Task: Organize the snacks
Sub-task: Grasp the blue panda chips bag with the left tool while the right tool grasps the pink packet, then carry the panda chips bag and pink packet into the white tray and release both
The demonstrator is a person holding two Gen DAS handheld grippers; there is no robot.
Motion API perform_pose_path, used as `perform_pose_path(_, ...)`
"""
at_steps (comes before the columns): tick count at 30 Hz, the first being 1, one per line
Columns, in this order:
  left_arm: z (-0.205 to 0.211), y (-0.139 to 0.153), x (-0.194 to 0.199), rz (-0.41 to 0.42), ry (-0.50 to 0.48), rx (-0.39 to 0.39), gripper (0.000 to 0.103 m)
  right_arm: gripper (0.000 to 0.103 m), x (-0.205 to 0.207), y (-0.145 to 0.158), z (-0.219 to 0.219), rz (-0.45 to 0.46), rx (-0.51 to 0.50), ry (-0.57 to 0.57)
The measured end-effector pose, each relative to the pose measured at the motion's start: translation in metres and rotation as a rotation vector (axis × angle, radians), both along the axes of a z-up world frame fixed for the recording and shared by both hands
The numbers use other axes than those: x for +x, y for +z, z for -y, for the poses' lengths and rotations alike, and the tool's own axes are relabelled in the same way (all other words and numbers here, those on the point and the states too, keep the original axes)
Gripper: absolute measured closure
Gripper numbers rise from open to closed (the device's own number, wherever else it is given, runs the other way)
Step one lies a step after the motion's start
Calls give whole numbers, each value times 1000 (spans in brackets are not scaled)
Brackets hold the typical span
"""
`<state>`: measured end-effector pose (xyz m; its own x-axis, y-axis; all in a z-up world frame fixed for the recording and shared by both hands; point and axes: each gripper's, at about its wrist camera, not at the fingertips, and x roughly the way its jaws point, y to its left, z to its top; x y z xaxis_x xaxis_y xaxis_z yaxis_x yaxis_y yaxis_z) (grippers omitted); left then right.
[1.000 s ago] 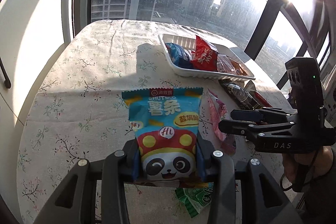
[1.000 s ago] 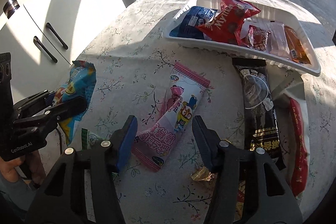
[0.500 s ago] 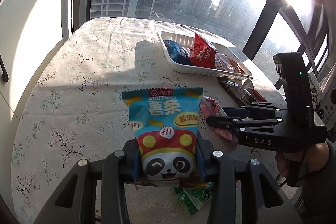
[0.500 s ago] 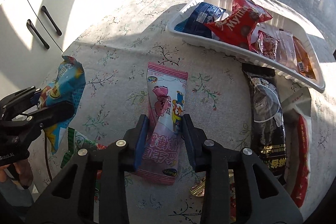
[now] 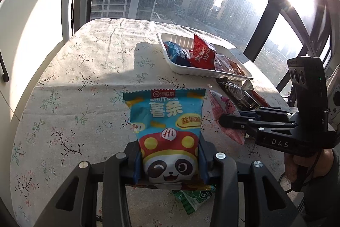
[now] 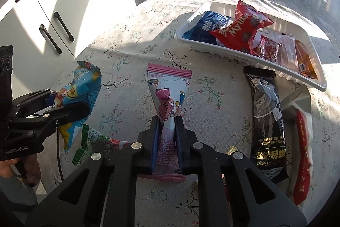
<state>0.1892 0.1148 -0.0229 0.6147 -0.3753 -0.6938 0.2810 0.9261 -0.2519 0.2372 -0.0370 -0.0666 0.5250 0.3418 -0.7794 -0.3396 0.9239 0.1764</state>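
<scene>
We have a snack in each gripper. Our right gripper (image 6: 166, 120) has just closed its fingers (image 6: 155, 135) on the lower half of the pink packet (image 6: 167, 95), pinching the film almost flat between the pads, so the wrapper bunches at the waist and fans out above. Whether the packet is clear of the surface (image 6: 131, 52) we cannot tell. Our left gripper (image 5: 170, 154) is partly closed around the blue panda chip bag (image 5: 167, 120), gripping it by its lower sides and holding it upright near the surface's near edge.

Both packets look light, soft and air-filled, with slick printed film. We judge the pink one floppy: held low, its top may sag or swing, and the contents could be crushed under a hard pinch. The chip bag is puffier and its contents fragile, so a side hold like this one suits it better than a squeeze across the middle.

The white tray (image 6: 318, 82) sits toward the far right of the surface and already holds several packets. A black bar wrapper (image 6: 265, 112) lies just beside the tray's near rim.
</scene>
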Motion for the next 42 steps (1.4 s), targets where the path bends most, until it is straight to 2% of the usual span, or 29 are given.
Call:
perform_pose_path(8, 12, 7, 8, 5, -28, -8, 60, 90, -36, 39, 48, 70, 149, -39)
perform_pose_path(12, 22, 14, 19, 12, -43, -3, 60, 90, -45, 61, 92, 110, 216, -100)
perform_pose_path(16, 33, 28, 35, 33, -57, 2, 60, 90, -38, 79, 145, 148, 245, -199)
perform_pose_path(22, 51, 52, 84, 61, -53, 8, 60, 90, -11, 102, 205, 183, 241, -287)
perform_pose_path(26, 72, 61, 127, 69, -46, 40, 60, 90, 23, 109, 214, 189, 223, -287)
perform_pose_path(30, 94, 58, 169, 58, -49, 81, 60, 90, 67, 103, 211, 155, 224, -267)
perform_pose_path(37, 122, 29, 223, 1, -62, 145, 60, 90, 127, 82, 197, 75, 193, -212)
perform_pose_path(42, 129, 8, 242, -38, -55, 158, 60, 90, 156, 66, 185, 35, 181, -183)
